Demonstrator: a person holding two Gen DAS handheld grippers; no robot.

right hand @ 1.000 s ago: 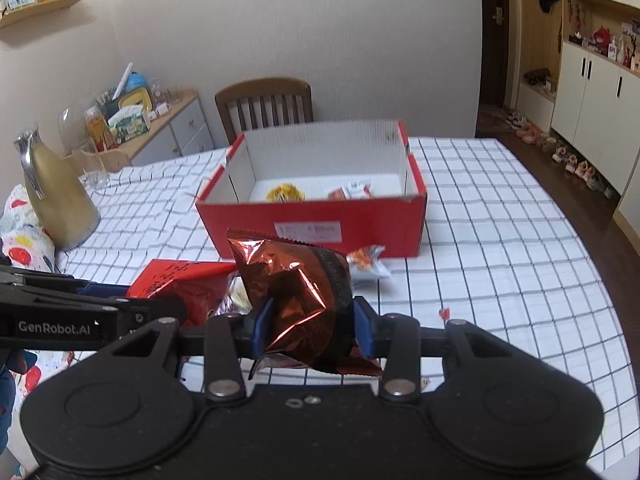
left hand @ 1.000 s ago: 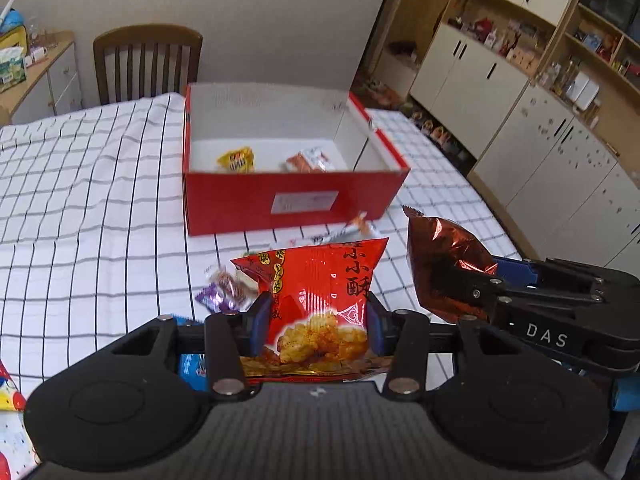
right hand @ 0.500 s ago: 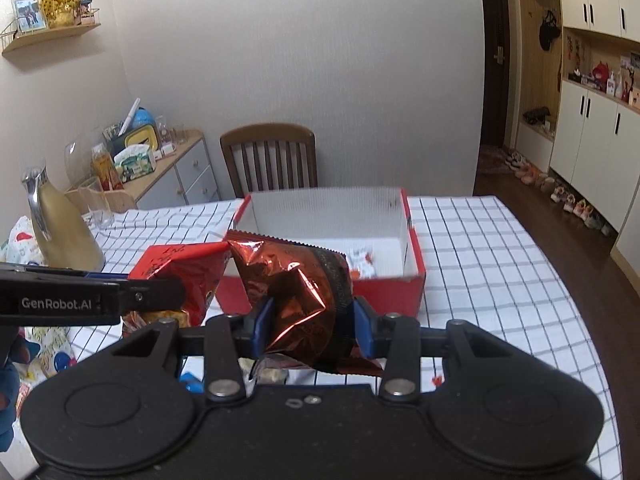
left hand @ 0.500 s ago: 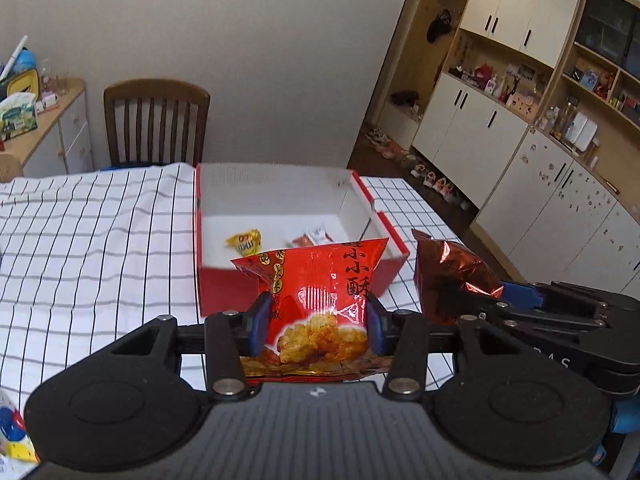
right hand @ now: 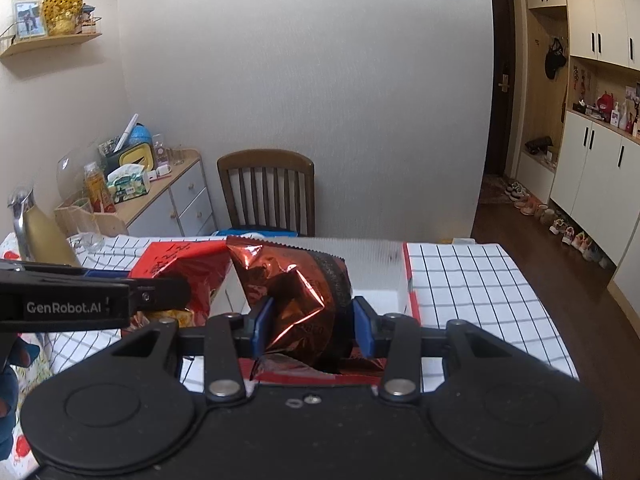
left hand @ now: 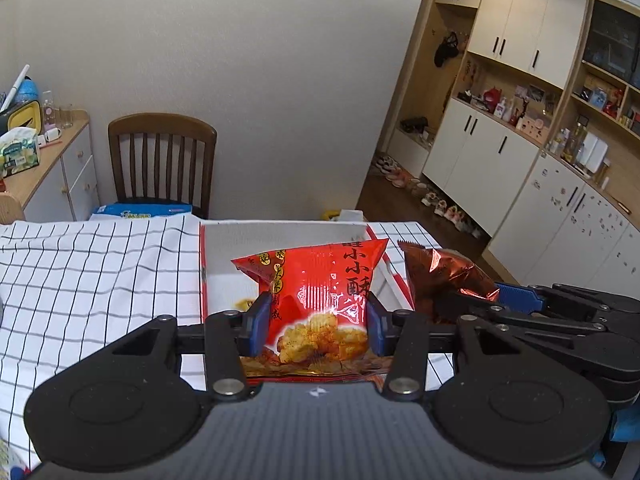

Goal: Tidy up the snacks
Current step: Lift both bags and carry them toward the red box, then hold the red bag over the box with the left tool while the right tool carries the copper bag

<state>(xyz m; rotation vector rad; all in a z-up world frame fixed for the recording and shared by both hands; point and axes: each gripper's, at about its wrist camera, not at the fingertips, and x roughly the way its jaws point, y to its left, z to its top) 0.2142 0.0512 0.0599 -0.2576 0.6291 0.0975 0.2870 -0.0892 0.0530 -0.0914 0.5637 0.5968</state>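
Observation:
My left gripper [left hand: 314, 326] is shut on a bright red snack bag [left hand: 320, 300] with a picture of fried pieces, held up in the air. Just to its right, my right gripper [right hand: 314, 326] is shut on a crinkled copper-red foil bag [right hand: 296, 296]; that bag [left hand: 440, 280] also shows in the left wrist view. Both bags hang over the near edge of the red cardboard box [left hand: 224, 256] with white inner walls [right hand: 372, 264], which stands on the checked tablecloth [left hand: 100, 272]. The bags hide most of the box's inside.
A wooden chair [left hand: 162, 160] stands behind the table's far edge with a blue-and-white pack [left hand: 140, 210] on its seat. A gold jug [right hand: 36, 232] and a glass [right hand: 86, 224] stand at the left. White cabinets [left hand: 500, 168] line the right wall.
Both grippers have risen and moved toward the box with their bags still held. The box has dropped low in both views and its contents are now hidden behind the bags.

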